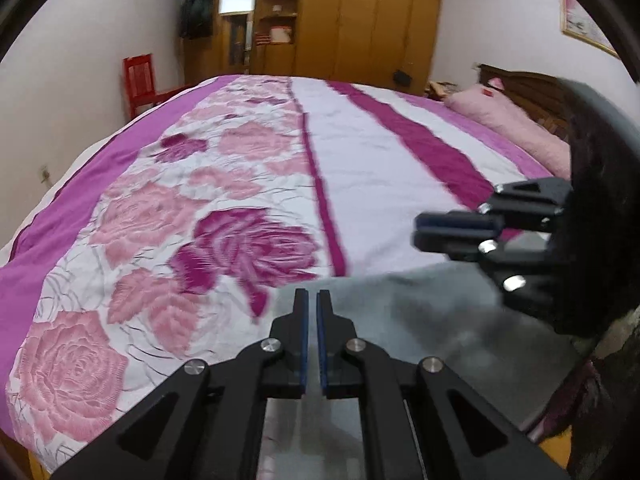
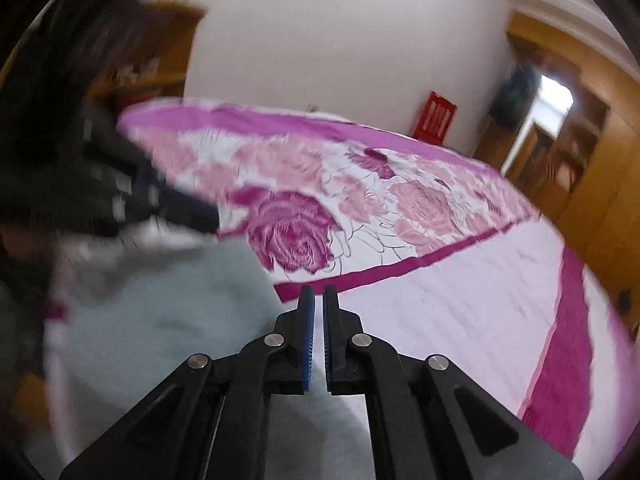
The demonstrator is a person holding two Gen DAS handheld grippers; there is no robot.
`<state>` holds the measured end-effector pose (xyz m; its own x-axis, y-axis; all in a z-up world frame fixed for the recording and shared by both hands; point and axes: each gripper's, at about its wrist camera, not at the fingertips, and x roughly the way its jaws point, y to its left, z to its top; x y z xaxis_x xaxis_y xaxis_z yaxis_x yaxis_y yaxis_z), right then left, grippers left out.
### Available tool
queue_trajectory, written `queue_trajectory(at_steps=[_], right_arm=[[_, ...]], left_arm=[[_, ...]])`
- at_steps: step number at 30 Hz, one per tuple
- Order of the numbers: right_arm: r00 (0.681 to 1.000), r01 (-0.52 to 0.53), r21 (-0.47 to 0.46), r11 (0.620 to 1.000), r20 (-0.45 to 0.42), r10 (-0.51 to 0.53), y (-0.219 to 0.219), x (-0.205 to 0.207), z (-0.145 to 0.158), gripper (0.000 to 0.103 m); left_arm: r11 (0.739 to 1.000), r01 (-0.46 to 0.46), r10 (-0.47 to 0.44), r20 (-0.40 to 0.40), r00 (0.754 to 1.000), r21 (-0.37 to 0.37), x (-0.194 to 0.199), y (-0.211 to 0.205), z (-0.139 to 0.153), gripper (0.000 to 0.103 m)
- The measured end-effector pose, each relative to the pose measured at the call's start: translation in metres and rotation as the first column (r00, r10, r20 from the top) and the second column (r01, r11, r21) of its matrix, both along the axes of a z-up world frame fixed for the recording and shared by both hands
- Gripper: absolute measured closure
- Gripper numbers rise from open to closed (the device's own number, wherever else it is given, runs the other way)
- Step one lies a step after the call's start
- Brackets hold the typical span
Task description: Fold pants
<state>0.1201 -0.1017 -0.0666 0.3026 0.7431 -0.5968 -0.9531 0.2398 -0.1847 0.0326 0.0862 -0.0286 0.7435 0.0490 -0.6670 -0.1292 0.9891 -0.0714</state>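
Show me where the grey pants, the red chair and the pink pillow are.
grey pants (image 1: 404, 308): left wrist view, flat cloth near the tongs.
red chair (image 1: 139, 78): left wrist view, slatted backrest.
pink pillow (image 1: 508, 118): left wrist view, top face.

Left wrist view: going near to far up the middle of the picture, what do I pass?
left gripper → grey pants → floral bedspread → wooden wardrobe
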Motion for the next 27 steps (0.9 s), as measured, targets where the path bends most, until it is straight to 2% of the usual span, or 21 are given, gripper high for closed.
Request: queue_trajectory(at_steps=[2, 5, 6, 7, 8, 9, 10, 12, 14, 17, 19, 24, 26, 27], right_arm=[[0.999, -0.021, 0.020, 1.000, -0.029, 0.021, -0.031, -0.026, 0.008, 0.091], [0.994, -0.033, -0.073, 0.997, 0.099, 0.040, -0.068, -0.087, -0.008, 0.088], [0.988, -0.027, -0.105, 0.994, 0.150, 0.043, -0.077, -0.105, -0.018, 0.088], [0.981, -0.021, -0.122, 0.992, 0.190, 0.044, -0.084, -0.116, -0.025, 0.088], [0.968, -0.005, -0.139, 0.990, 0.247, 0.040, -0.095, -0.132, -0.034, 0.088], [0.959, 0.012, -0.153, 0.988, 0.283, 0.032, -0.102, -0.140, -0.041, 0.088], [0.951, 0.033, -0.167, 0.985, 0.309, 0.021, -0.109, -0.145, -0.048, 0.088], [0.956, 0.054, -0.221, 0.974, 0.292, 0.014, -0.119, -0.146, -0.061, 0.088], [0.958, 0.087, -0.246, 0.965, 0.285, -0.014, -0.124, -0.140, -0.069, 0.088], [0.967, 0.124, -0.203, 0.971, 0.245, -0.072, -0.131, -0.131, -0.064, 0.088], [0.964, 0.145, -0.183, 0.972, 0.247, -0.098, -0.132, -0.129, -0.061, 0.088], [0.948, 0.162, -0.146, 0.976, 0.299, -0.113, -0.137, -0.140, -0.059, 0.088], [0.932, 0.186, -0.121, 0.975, 0.335, -0.136, -0.139, -0.145, -0.056, 0.088], [0.915, 0.207, -0.102, 0.973, 0.372, -0.156, -0.141, -0.146, -0.054, 0.088]], left_arm=[[1.000, 0.006, -0.006, 0.003, 1.000, 0.005, -0.011, -0.010, 0.001, 0.095], [0.999, 0.052, -0.051, -0.047, 0.998, 0.013, -0.029, -0.028, -0.001, 0.089], [0.996, 0.084, -0.081, -0.060, 0.995, 0.036, -0.036, -0.037, -0.001, 0.084], [0.992, 0.105, -0.100, -0.065, 0.993, 0.069, -0.040, -0.045, 0.000, 0.071], [0.984, 0.130, -0.122, -0.073, 0.990, 0.124, -0.046, -0.055, 0.000, 0.063], [0.974, 0.153, -0.140, -0.084, 0.987, 0.170, -0.049, -0.064, -0.001, 0.049], [0.957, 0.191, -0.173, -0.100, 0.980, 0.219, -0.052, -0.074, -0.003, 0.044], [0.914, 0.292, -0.258, -0.153, 0.954, 0.282, -0.056, -0.092, -0.010, 0.044], [0.882, 0.351, -0.300, -0.198, 0.933, 0.314, -0.056, -0.102, -0.019, 0.044], [0.849, 0.372, -0.298, -0.240, 0.924, 0.376, -0.050, -0.110, -0.033, 0.044], [0.848, 0.374, -0.298, -0.247, 0.922, 0.375, -0.048, -0.109, -0.038, 0.043], [0.869, 0.338, -0.281, -0.203, 0.938, 0.361, -0.050, -0.098, -0.032, 0.042], [0.872, 0.333, -0.280, -0.194, 0.940, 0.359, -0.051, -0.096, -0.029, 0.042], [0.874, 0.328, -0.275, -0.191, 0.942, 0.359, -0.051, -0.095, -0.029, 0.042]])
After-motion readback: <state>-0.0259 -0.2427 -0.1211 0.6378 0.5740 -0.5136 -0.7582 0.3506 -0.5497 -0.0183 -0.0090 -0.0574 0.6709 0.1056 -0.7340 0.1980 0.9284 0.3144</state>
